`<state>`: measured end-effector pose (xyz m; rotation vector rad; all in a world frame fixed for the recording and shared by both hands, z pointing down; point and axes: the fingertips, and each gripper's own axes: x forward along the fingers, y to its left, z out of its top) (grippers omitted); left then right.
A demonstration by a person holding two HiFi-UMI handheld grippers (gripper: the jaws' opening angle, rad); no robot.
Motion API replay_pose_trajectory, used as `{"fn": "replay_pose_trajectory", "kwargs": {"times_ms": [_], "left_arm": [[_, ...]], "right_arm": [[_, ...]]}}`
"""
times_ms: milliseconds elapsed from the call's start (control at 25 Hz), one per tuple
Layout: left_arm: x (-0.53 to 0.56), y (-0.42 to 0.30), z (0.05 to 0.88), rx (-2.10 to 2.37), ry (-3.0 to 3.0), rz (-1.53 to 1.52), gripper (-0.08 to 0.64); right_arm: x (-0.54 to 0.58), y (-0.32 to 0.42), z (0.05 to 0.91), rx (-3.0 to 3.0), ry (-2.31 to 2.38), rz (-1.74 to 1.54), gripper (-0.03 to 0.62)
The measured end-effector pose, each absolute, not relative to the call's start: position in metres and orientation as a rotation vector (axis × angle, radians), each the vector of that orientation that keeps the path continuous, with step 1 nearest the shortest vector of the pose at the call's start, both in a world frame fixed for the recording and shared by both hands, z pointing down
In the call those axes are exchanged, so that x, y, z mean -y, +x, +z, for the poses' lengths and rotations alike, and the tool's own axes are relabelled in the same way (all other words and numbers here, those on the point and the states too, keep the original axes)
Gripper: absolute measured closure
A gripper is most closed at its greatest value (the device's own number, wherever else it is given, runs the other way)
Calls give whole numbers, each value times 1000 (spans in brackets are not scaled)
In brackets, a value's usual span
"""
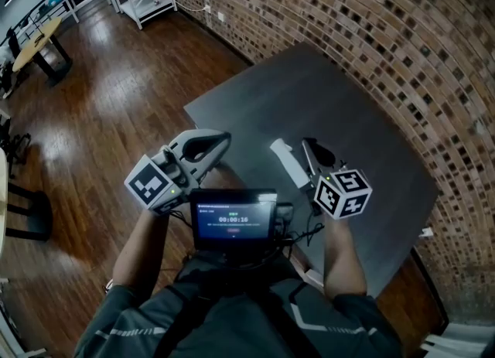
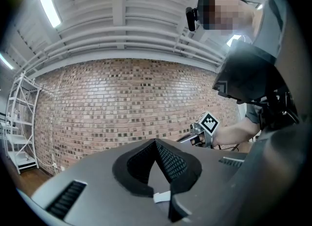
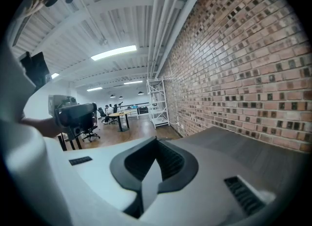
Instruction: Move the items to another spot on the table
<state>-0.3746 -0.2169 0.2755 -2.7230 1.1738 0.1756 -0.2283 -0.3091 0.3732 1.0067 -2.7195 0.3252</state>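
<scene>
Dark grey table (image 1: 332, 109) spread from centre toward 3 o'clock, far edge against the brick wall (image 1: 402, 32) at 1 o'clock, and open wooden floor (image 1: 116, 93) off its 9 o'clock corner. Just inside that corner, left gripper (image 1: 223, 142), jaws closed, gripping nothing. Over the 6 o'clock edge, right gripper (image 1: 298, 148), likewise closed and empty.

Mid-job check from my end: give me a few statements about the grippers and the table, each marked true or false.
1. The right gripper is shut with nothing in it. True.
2. The left gripper holds a cup. False: it is shut and empty.
3. The table is dark grey and stands beside a brick wall. True.
4. The floor is carpeted. False: it is glossy wood.
</scene>
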Motion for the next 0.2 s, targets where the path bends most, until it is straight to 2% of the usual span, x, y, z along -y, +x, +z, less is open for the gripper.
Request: {"fn": "replay_pose_trajectory", "kwargs": {"times_ms": [200], "left_arm": [[216,-370,273,-1163,-2722,188,565]], "right_arm": [[307,-231,373,2729,987,333,589]]}}
